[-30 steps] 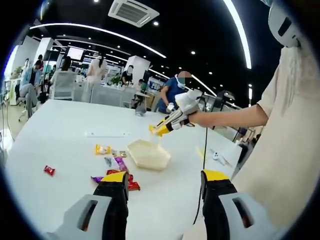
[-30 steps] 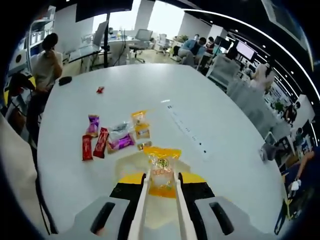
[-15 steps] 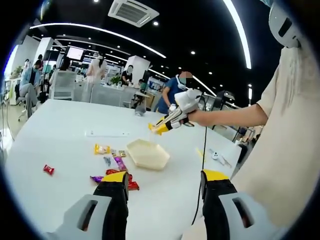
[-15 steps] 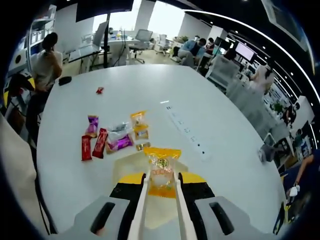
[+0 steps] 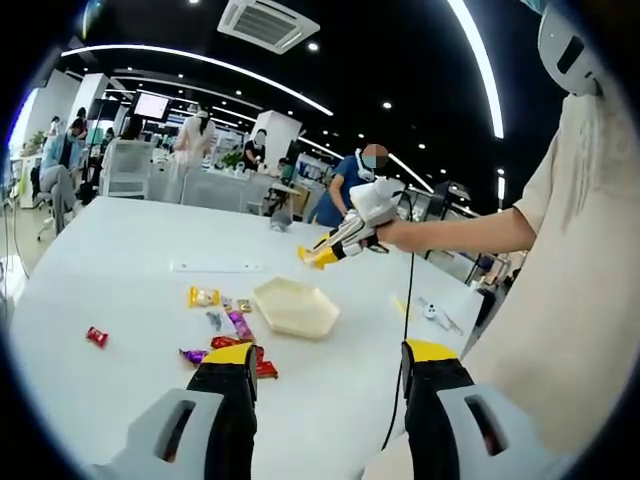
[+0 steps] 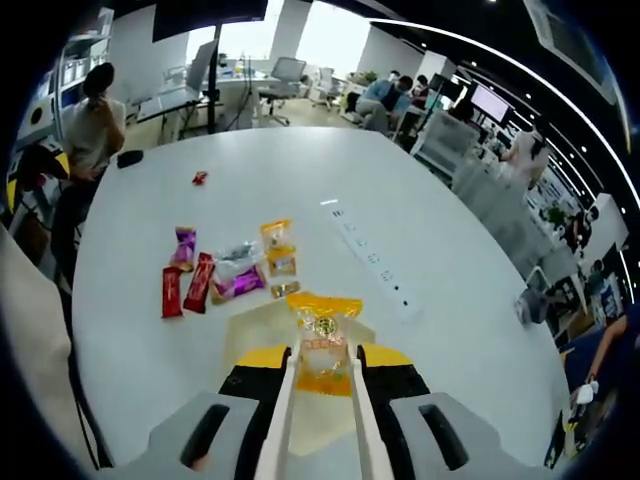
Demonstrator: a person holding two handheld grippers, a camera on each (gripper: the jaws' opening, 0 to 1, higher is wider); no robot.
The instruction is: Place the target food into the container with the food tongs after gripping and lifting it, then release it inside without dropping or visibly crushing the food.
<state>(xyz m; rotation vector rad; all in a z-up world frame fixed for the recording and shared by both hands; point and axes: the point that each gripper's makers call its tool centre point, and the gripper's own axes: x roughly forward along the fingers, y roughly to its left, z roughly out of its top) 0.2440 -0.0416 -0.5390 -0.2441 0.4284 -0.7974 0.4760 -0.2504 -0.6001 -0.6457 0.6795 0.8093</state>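
White table (image 6: 440, 250); tongs (image 6: 322, 385) pinch yellow snack packet (image 6: 324, 340).

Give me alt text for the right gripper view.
The right gripper holds tongs gripping a yellow snack packet above a cream container on a white table. More wrapped snacks lie beyond.

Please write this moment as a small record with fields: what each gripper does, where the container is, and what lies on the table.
right gripper: holds tongs shut on yellow snack packet, raised above the table
left gripper: open, empty
container: cream hexagonal tray on white table, no food seen inside
loose snacks: several wrapped, beside the tray
task step: packet not yet released
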